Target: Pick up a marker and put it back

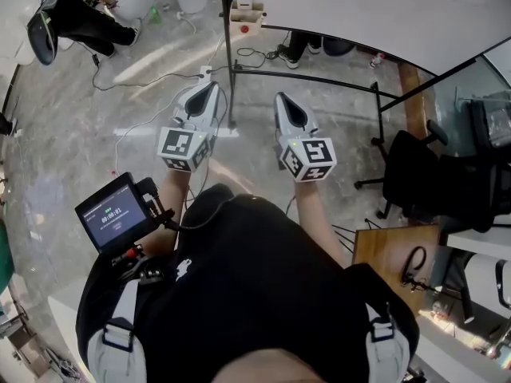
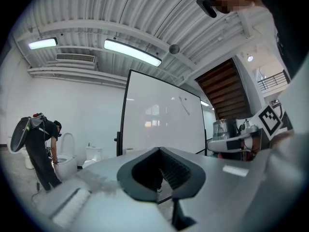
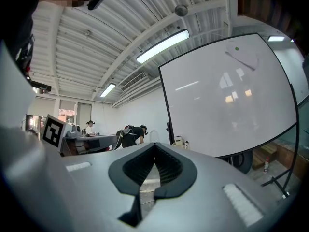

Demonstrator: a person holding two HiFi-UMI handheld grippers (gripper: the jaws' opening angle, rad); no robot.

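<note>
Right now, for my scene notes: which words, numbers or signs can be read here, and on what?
None reads clearly.
Screen by the person's left arm: a row of digits, too small to read.
Left cube and right cube: black-and-white square markers, no letters.
Whiteboard: no legible writing.

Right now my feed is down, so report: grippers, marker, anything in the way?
Left gripper shut, empty. Right gripper shut, empty. No marker made out in any view. Whiteboard ahead, untouched; only its black stand in front.
</note>
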